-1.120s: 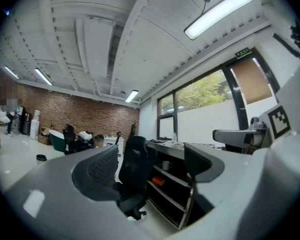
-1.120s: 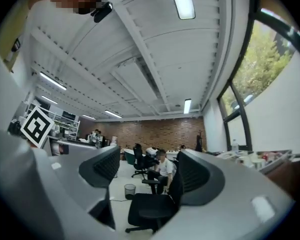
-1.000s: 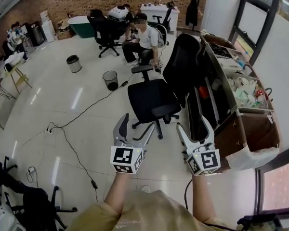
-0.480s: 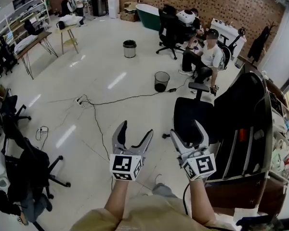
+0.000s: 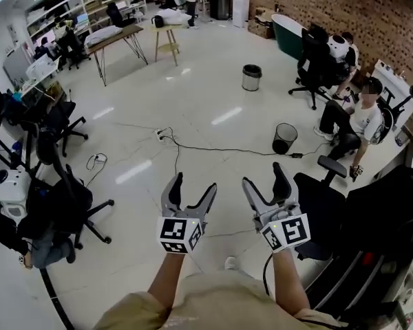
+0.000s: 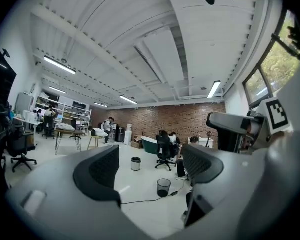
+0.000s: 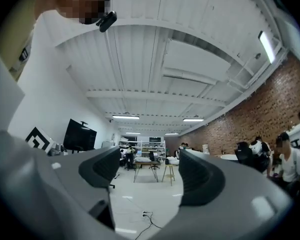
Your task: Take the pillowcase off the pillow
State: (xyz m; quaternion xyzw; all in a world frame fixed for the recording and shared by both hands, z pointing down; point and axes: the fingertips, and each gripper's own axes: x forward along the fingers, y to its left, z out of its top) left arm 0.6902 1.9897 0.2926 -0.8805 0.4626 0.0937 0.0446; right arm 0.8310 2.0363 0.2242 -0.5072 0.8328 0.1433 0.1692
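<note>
Both grippers are held out in front of me over the white floor. My left gripper is open with nothing between its jaws, and so is my right gripper. In the left gripper view the left gripper frames only the distant room, and in the right gripper view the right gripper likewise. Far across the room a white pillow-like bundle lies on a small wooden table. Another white bundle lies on a long desk. Neither gripper is near them.
A black office chair stands close on my right and another on my left. A cable runs across the floor ahead. Two bins and a seated person are further off to the right.
My view has swung to the left: the black chair and the cabinet have slid to the right edge and the open floor is ahead. Both grippers stay open and empty.
</note>
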